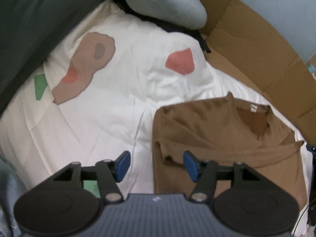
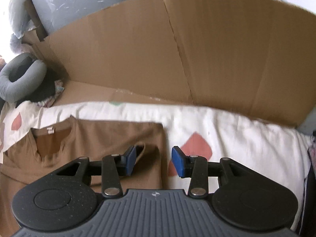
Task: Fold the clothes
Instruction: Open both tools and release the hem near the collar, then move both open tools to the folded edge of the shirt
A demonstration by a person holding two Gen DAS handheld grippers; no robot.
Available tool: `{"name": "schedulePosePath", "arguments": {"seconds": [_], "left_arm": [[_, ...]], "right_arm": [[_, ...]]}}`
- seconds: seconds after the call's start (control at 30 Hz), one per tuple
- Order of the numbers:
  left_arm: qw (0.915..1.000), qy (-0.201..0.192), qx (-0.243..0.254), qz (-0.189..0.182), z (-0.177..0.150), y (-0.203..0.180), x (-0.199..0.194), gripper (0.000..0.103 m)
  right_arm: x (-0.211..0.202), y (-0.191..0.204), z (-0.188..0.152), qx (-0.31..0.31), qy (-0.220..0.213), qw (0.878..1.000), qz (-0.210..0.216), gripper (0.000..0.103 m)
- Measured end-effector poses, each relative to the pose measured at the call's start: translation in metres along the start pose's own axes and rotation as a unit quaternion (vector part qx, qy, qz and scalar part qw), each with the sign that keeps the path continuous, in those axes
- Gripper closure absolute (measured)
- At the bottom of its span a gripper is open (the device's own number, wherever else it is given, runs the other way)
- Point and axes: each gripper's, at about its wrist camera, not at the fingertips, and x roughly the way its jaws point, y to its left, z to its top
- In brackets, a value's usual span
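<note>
A brown T-shirt (image 1: 227, 134) lies partly folded on the white quilt, neck opening toward the cardboard. In the left wrist view my left gripper (image 1: 157, 165) stands open over the shirt's left folded edge; its right blue pad is above the cloth, its left above the quilt, neither pressing on anything. In the right wrist view the same brown T-shirt (image 2: 94, 138) fills the lower left. My right gripper (image 2: 154, 161) is open astride the shirt's right folded edge, left pad over the cloth, right pad over the quilt. No cloth is pinched.
A white quilt (image 1: 110, 106) with pink, tan and green patches covers the bed. A flattened cardboard box (image 2: 177, 55) stands along the far side. A grey neck pillow (image 2: 21, 79) and dark clothing (image 1: 29, 19) lie at the edges.
</note>
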Motion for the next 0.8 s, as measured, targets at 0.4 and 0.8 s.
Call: {"name": "schedulePosePath", "arguments": {"seconds": [0.4, 0.8], "left_arm": [[0.9973, 0.018, 0.068, 0.023, -0.019, -0.014, 0.032, 0.038], [0.9961, -0.015, 0.07, 0.051, 0.006, -0.018, 0.044, 0.038]], "right_arm": [[0.035, 0.023, -0.018, -0.082, 0.055, 0.994, -0.039, 0.056], [0.063, 0.033, -0.004, -0.099, 0.043, 0.992, -0.06, 0.056]]}}
